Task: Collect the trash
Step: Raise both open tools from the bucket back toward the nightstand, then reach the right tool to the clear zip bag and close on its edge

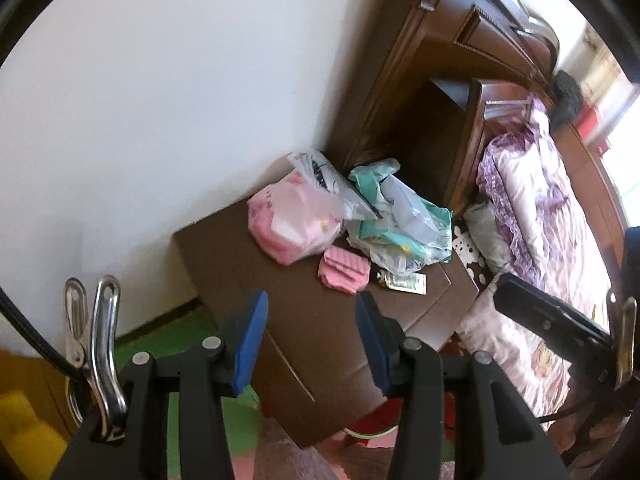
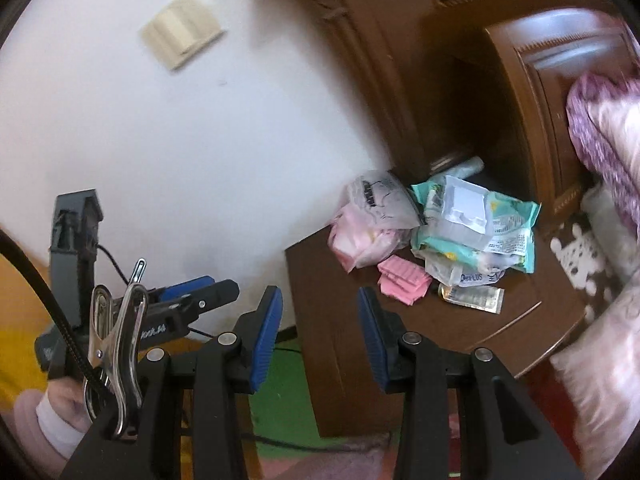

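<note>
Trash is lying in a loose heap on the brown wooden bedside cabinet [image 1: 320, 320]: a crumpled pink-filled plastic bag [image 1: 292, 220], a teal-and-white wipes packet [image 1: 404, 232], folded pink paper [image 1: 344, 274] and a small clear sachet [image 1: 402, 281]. I am risking dragging slippery neighbours off the edge if I am grabbing carelessly. Both my left gripper [image 1: 312, 344] and right gripper [image 2: 318, 340] are standing apart, empty, hovering short of the heap, which is lying ahead and slightly right.

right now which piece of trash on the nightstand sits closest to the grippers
The small clear sachet, lying flat at the pile's near edge, in front of the pink wrappers.
</note>
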Demonstrator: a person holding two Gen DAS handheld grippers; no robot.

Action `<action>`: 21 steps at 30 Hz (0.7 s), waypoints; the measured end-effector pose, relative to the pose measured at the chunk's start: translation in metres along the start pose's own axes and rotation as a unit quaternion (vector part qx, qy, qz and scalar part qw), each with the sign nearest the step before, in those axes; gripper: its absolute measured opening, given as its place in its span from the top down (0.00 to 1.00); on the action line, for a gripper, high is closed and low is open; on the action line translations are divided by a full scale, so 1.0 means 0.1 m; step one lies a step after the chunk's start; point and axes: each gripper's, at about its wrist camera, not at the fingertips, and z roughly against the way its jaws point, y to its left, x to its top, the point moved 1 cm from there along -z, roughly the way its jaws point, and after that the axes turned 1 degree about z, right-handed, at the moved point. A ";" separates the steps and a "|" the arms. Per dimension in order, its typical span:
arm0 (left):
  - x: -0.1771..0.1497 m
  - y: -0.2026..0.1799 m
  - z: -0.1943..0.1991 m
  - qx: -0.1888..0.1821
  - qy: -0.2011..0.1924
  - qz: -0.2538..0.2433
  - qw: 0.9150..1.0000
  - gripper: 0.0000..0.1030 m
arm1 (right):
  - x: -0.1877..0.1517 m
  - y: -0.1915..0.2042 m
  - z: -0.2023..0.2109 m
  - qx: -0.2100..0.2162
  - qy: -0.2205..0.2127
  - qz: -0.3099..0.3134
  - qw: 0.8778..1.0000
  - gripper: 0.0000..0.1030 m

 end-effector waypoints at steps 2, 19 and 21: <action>0.18 0.04 -0.16 -0.010 0.004 -0.015 1.000 0.54 | 0.08 -0.04 -0.17 -0.005 -0.006 -0.033 0.999 0.60; 0.76 0.26 -1.21 -0.043 0.033 -0.037 0.998 0.54 | 0.33 -0.77 -1.51 -0.074 -0.003 -0.283 0.956 0.60; 0.79 0.32 -1.25 -0.041 0.036 -0.033 0.998 0.54 | 0.34 -0.85 -1.65 -0.074 0.003 -0.309 0.948 0.60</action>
